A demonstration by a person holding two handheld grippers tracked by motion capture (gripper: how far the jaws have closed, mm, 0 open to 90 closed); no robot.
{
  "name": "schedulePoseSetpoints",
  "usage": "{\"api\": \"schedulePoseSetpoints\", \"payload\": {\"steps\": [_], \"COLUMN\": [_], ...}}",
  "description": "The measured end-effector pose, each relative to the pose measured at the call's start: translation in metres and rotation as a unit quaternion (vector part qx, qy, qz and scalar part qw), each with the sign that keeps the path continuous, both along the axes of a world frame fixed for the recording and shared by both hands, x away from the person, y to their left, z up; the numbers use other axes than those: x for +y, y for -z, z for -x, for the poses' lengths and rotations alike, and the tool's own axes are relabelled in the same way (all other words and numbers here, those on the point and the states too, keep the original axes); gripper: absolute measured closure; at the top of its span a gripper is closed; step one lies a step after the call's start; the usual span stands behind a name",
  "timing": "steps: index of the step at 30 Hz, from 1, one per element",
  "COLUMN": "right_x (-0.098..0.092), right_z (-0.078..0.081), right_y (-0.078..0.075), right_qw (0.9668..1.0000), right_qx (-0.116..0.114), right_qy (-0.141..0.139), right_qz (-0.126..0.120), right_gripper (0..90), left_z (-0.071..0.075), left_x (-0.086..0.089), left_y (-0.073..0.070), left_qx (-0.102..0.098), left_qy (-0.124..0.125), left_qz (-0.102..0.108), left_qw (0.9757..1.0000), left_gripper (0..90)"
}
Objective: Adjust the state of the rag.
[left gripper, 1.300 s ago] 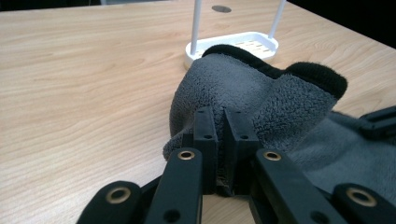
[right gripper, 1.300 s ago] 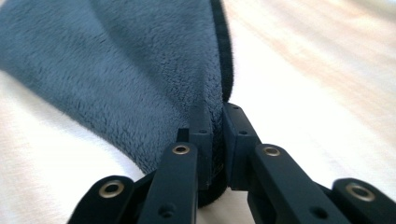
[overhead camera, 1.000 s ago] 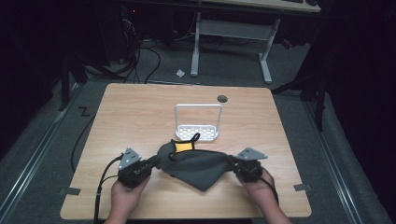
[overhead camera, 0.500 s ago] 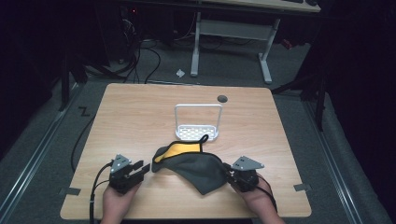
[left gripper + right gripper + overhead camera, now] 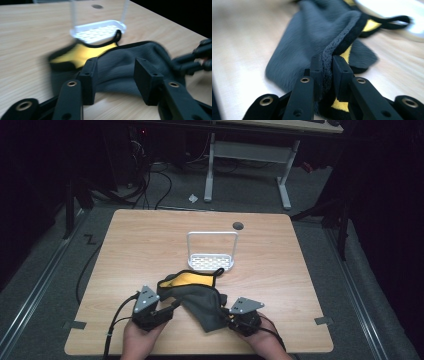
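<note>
A: Cloth (image 5: pixel 197 295), grey with yellow lining, lies at table (image 5: pixel 150 245) front, before white rack (image 5: pixel 211 262).
B: Left gripper (image 5: pixel 115 80)?
A: Jaws just opened; cloth beyond, unpinched.
B: Right gripper (image 5: pixel 327 67)?
A: Clamped on hem. No writing legible.

1 grey-and-yellow cloth (image 5: pixel 200 297) — 1 white rack (image 5: pixel 211 261) — 2 grippers, left gripper (image 5: pixel 159 312) and right gripper (image 5: pixel 235 319)

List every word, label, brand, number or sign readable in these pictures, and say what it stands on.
None can be read. The grey and yellow cloth, the white rack, the wooden table and both grippers carry no lettering. A dark zigzag mark lies on the floor beside the table; it spells nothing.
</note>
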State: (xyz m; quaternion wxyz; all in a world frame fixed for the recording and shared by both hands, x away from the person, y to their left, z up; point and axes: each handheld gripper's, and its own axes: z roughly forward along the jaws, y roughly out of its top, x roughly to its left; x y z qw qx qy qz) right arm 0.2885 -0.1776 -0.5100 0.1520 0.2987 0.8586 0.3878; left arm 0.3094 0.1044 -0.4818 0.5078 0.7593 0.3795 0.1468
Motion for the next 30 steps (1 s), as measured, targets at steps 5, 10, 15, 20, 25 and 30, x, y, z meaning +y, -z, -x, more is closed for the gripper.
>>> {"api": "schedulePoseSetpoints", "payload": {"steps": [5,10,15,20,25,30], "right_x": [0.023,0.022,0.011,-0.017,-0.014,-0.011], "right_z": [0.006,0.005,0.005,-0.004,-0.035,-0.037], "right_y": [0.011,0.012,0.006,-0.008,-0.001,0.001], "right_qw": [0.9987,0.9984,0.9986,0.9991,0.9972,0.9962], "right_qx": [0.013,0.021,0.023,0.011,0.034,0.042], "right_qy": [-0.045,-0.052,-0.047,0.003,0.043,0.040], "right_qz": [0.018,0.012,-0.003,-0.042,-0.051,-0.065], "right_gripper": [79.1,75.8,65.7,64.4,56.9,56.2], "left_z": [-0.016,-0.024,-0.022,-0.016,-0.008,0.001], "left_x": [-0.037,-0.067,-0.072,-0.068,-0.060,-0.046], "left_y": [0.011,0.031,0.040,0.035,0.028,0.027], "left_qx": [0.064,0.091,0.081,0.062,0.049,0.038], "left_qy": [0.041,0.044,0.047,0.058,0.062,0.058], "left_qz": [0.035,-0.018,-0.055,-0.051,-0.042,-0.047], "left_qw": [0.9965,0.9948,0.9941,0.9951,0.9960,0.9965], "left_gripper": [37.9,36.0,70.6,78.2,78.9,79.1]}}
